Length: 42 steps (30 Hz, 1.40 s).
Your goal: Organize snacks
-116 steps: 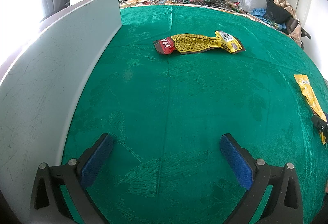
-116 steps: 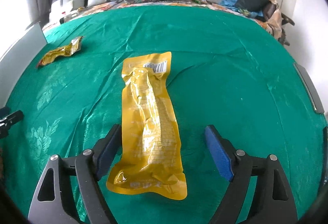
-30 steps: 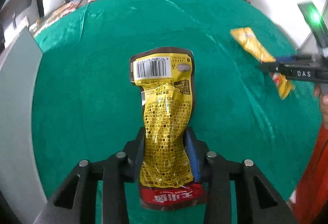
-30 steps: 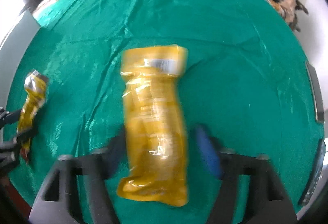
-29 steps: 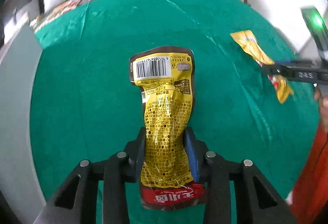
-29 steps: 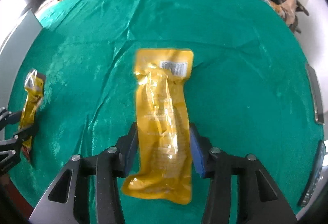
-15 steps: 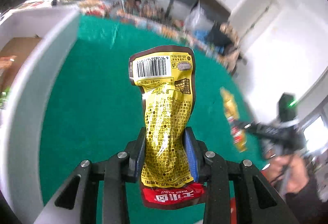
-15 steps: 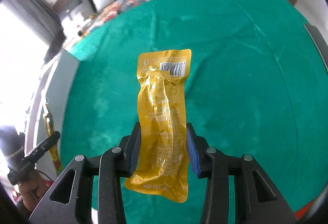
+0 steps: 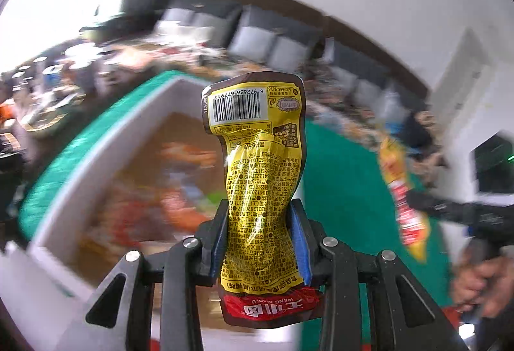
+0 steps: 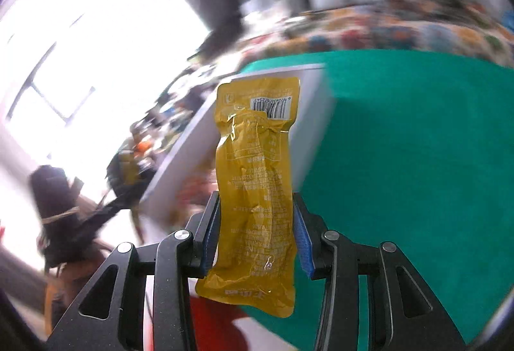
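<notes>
My left gripper (image 9: 259, 222) is shut on a yellow and brown snack pouch (image 9: 257, 158) with a red bottom edge, held upright in the air. Under and behind it lies an open white box (image 9: 106, 139) with several blurred snack packs (image 9: 180, 190) inside. My right gripper (image 10: 255, 222) is shut on a plain yellow pouch (image 10: 255, 158), held up beside the box wall (image 10: 308, 126). In the left wrist view the right gripper (image 9: 417, 203) shows at the right with its yellow pouch (image 9: 398, 187). The left gripper with its pouch (image 10: 128, 171) appears blurred in the right wrist view.
A green cloth (image 10: 417, 158) covers the surface to the right of the box. Grey cushions (image 9: 257, 39) and clutter line the far side. A bright window (image 10: 80, 45) is at the left. A person's hand (image 9: 482, 286) grips the right tool.
Both grippers have risen off the green cloth with their pouches and swung left toward the white box, whose inside has come into view. Both grips have held.
</notes>
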Each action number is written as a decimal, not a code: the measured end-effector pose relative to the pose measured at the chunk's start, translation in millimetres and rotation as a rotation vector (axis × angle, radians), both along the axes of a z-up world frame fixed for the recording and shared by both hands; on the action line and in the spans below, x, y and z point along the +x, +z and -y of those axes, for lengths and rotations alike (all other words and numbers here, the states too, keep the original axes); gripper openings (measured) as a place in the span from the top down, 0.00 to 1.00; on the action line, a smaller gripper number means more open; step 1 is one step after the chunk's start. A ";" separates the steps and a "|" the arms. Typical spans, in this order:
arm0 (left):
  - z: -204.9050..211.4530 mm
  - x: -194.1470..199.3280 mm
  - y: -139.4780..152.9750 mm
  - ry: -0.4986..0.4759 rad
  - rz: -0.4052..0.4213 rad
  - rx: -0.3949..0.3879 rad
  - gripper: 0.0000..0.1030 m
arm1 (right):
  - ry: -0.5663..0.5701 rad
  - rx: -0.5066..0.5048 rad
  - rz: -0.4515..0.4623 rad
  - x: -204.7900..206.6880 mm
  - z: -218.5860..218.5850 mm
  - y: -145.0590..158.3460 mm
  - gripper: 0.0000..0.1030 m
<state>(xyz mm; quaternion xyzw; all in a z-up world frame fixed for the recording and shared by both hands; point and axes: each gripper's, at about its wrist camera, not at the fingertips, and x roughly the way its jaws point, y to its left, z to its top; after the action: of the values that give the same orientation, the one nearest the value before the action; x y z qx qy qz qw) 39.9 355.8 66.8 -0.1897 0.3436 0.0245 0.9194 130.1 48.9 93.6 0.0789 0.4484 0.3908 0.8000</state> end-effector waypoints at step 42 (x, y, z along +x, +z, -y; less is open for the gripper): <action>7.1 -39.3 -7.3 0.438 -0.114 0.395 0.00 | 0.117 -0.250 0.333 -57.7 -106.3 -13.2 0.23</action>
<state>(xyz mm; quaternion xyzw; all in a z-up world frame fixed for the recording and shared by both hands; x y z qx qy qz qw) 0.7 348.7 59.4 -0.0751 0.3341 0.2994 0.8905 72.4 155.2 80.4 -0.1128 0.3588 0.3856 0.8425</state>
